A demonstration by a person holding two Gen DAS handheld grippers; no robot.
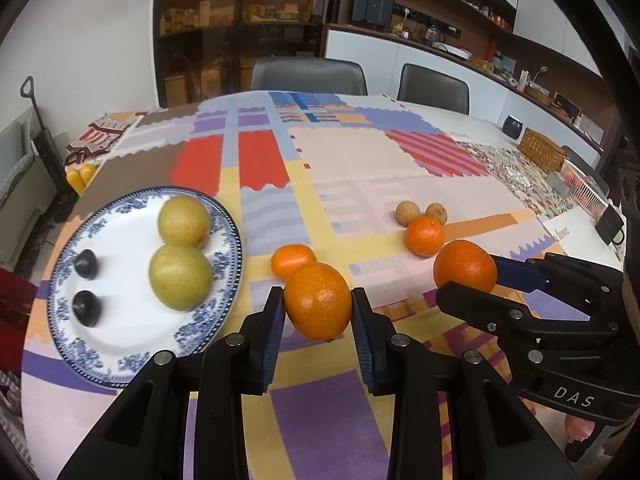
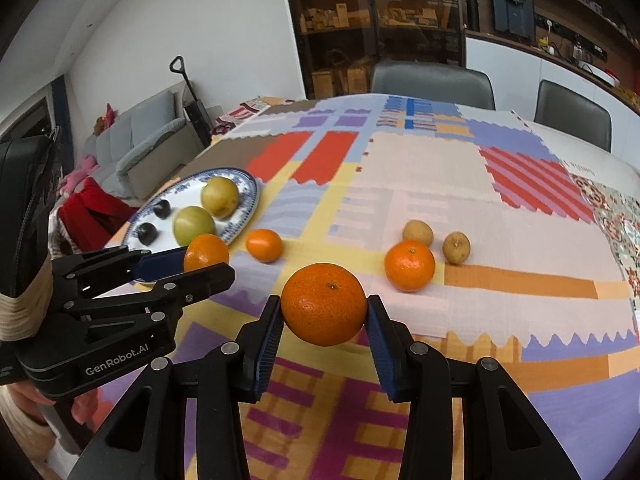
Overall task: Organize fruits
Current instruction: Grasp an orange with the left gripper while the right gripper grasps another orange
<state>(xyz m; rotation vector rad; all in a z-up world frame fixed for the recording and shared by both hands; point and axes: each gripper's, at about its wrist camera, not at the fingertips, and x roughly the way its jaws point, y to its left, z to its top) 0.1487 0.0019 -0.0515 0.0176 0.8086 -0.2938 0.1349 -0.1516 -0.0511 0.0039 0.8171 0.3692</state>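
Note:
My left gripper (image 1: pixel 318 306) is shut on a tangerine (image 1: pixel 318 304) and holds it above the cloth, right of the blue-rimmed plate (image 1: pixel 80 344). The plate holds two yellow-green fruits (image 1: pixel 182 276) and two dark plums (image 1: pixel 86 307). My right gripper (image 2: pixel 324 312) is shut on another tangerine (image 2: pixel 324 304); it shows in the left wrist view (image 1: pixel 466 266) too. Two tangerines lie loose on the cloth, one near the plate (image 1: pixel 290 258) and one further right (image 1: pixel 425 235), beside two small brown longans (image 1: pixel 408 213). The left gripper and its tangerine (image 2: pixel 206 252) show at left in the right wrist view.
The table has a patchwork cloth (image 1: pixel 360 168). A woven basket (image 1: pixel 542 150) and a white rack (image 1: pixel 584 188) stand at the far right. Two grey chairs (image 1: pixel 308 76) stand behind the table. A sofa (image 2: pixel 136 148) is off to the left.

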